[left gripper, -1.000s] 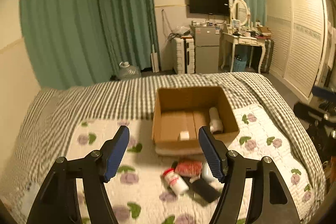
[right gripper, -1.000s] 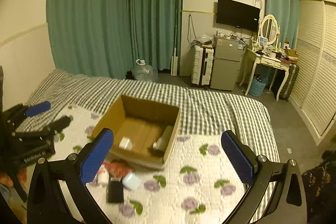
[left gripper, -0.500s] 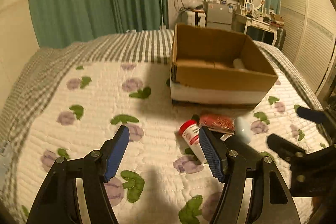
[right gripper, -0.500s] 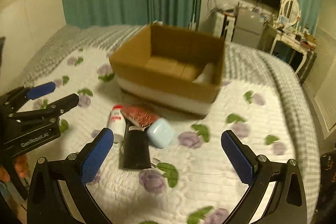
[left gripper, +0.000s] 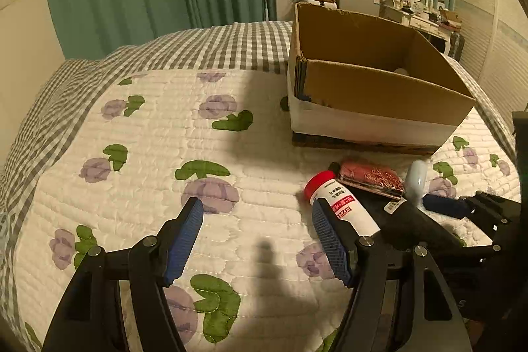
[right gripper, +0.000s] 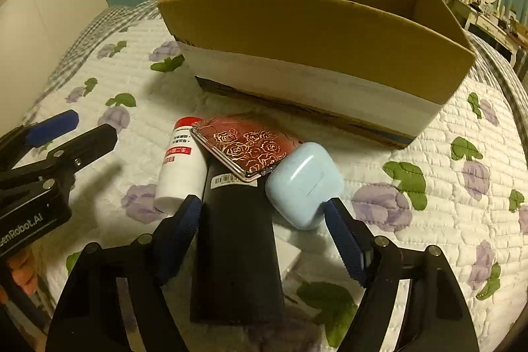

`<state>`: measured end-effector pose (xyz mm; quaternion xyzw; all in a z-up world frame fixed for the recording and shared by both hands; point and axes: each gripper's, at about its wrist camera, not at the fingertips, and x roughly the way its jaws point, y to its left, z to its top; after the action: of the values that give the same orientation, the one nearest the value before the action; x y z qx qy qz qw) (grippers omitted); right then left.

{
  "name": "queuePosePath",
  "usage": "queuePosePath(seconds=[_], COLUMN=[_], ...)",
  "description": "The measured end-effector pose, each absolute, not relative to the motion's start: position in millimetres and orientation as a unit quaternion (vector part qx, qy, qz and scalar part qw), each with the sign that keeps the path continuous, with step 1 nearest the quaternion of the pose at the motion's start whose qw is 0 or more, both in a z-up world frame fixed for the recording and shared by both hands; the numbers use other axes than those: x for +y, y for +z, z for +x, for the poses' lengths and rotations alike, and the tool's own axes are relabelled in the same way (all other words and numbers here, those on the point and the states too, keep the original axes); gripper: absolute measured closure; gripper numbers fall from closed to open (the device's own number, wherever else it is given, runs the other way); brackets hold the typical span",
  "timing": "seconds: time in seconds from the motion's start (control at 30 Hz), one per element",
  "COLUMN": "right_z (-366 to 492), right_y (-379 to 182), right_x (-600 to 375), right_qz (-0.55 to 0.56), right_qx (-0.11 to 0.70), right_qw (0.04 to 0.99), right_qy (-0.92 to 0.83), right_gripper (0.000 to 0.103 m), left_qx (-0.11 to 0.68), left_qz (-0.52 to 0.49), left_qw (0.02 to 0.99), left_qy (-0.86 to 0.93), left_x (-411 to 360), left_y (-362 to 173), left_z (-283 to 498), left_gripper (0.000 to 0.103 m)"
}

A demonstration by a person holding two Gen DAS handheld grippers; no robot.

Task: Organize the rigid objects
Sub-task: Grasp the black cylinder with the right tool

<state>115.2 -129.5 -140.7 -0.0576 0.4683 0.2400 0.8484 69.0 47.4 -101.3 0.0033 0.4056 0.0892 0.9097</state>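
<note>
Between the right gripper's [right gripper: 262, 226] spread jaws, at twelve o'clock, lies the black box [right gripper: 236, 240]: probably stiff, light, best pinched across its long sides.

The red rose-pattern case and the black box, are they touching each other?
Touching. In the right wrist view, the red rose-pattern case lies with its near corner on top of the black box, partly covering its barcode label.

Light: dim, warm yellowish indoor light in both views.
Shadows: a broad soft shadow lies on the quilt [left gripper: 138, 127] at lower centre of the left view.
Glare: a soft highlight on the pale blue case [right gripper: 303, 183].
Distortion: strong fisheye bending, with dark vignetted corners.
Blur: slight softness at frame edges.
</note>
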Motion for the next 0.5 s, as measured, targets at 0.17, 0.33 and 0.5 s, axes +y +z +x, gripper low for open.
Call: queuePosePath(seconds=[0.17,0.33,0.5], right_z=[101,84,91], right_y=[-134,-120,-103], right_x=[-124,-152,-188], right_qz=[-0.075,-0.069,-0.054], right_qx=[0.463,0.44,0.419], right_qw=[0.843,0.864,0.886], right_qy=[0.262,0.237,0.19], right_gripper=[0.061,0.061,0.061], left_qx=[0.412,0.427,0.443], left_qz=[0.009,0.013,0.001], left_qw=[0.908,0.902,0.896], left_qy=[0.08,0.064,0.036], left_x=[43,31,14], left_y=[-101,-106,-113], left_z=[70,78,91], left_gripper=[0.032,0.032,0.032])
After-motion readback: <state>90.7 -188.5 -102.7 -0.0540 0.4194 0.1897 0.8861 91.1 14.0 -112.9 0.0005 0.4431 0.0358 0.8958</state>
